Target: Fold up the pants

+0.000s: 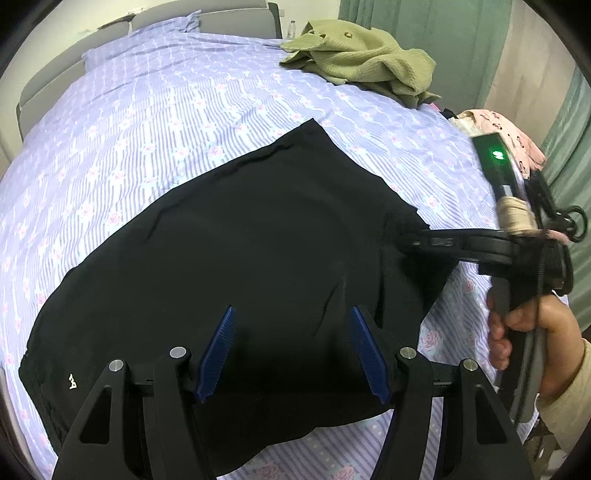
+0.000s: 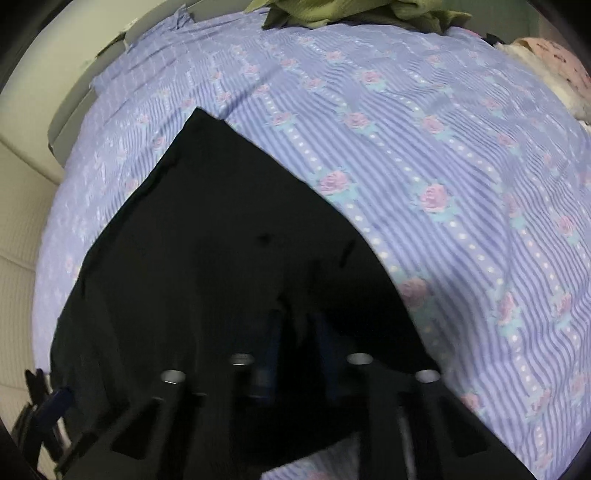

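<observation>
pants: black pants spread flat on the bed sheet, directly under and ahead of both my tongs; small white logo near their left edge, left of my left tongs
left tongs: my left gripper stands moderately wide, blue pads apart over the black cloth, nothing pinched between them
right tongs: my right gripper is closed narrow, pads nearly together; view is dark and blurred, cloth sits right at the tips, so pinching the pants fabric
right tongs, from left view: off to my left tongs' right, tips down at the pants' right edge
right hand: my hand wraps the handle, pale sleeve at the wrist
green garment: crumpled olive cloth far ahead of the tongs, well apart from the pants
pink garment: pink printed cloth ahead-right at the bed edge
curtain: green curtain beyond the bed
</observation>
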`<state>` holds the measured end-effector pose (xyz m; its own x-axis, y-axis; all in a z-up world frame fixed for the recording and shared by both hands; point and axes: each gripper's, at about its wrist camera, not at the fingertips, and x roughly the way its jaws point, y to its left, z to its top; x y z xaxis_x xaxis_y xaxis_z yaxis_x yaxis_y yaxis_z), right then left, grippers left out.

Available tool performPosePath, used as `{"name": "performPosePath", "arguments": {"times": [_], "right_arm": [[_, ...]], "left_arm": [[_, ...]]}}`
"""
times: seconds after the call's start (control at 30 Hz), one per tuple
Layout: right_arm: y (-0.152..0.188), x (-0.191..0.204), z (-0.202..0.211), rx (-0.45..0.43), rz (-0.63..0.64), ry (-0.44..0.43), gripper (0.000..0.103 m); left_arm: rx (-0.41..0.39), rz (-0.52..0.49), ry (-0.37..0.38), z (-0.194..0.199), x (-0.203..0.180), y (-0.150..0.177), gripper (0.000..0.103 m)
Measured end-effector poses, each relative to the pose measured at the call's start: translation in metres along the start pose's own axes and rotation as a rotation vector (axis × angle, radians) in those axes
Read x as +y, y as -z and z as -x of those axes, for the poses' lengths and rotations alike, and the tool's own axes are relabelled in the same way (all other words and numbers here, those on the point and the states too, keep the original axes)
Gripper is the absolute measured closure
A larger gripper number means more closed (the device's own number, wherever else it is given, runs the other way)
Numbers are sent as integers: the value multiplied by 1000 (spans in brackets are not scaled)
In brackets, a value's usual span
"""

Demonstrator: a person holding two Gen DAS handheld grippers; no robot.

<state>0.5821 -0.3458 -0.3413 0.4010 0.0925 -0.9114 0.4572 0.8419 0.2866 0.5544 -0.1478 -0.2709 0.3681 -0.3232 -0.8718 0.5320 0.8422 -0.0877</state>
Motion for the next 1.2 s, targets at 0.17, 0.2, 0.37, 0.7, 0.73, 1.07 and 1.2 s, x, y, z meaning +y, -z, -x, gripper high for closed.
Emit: {"name": "performPosePath", "arguments": {"times": [0.17, 0.2, 0.37, 0.7, 0.73, 1.07, 1.2], "right_arm": [[12, -33, 42, -118, -97, -43, 94], [17, -44, 48, -125, -128, -42, 94], [29, -79, 43, -55, -210, 33, 91], [37, -48, 93, -202, -185, 88, 36], [35, -43, 94, -214, -170, 98, 35], [44, -22, 47, -90, -152, 154, 35], [52, -19, 37, -51, -179, 195, 35]], "left_arm": [[-2, -8, 16, -2, -5, 0, 40], [-1, -10, 18, -2, -7, 0, 40], [-5, -43, 13, -5, -16, -3, 40], [-54, -281, -51, -27, 2, -57, 32], [-47, -291, -60, -32, 8, -64, 32], [79, -161, -53, -105, 73, -128, 32], [139, -167, -48, -139, 66, -138, 32]]}}
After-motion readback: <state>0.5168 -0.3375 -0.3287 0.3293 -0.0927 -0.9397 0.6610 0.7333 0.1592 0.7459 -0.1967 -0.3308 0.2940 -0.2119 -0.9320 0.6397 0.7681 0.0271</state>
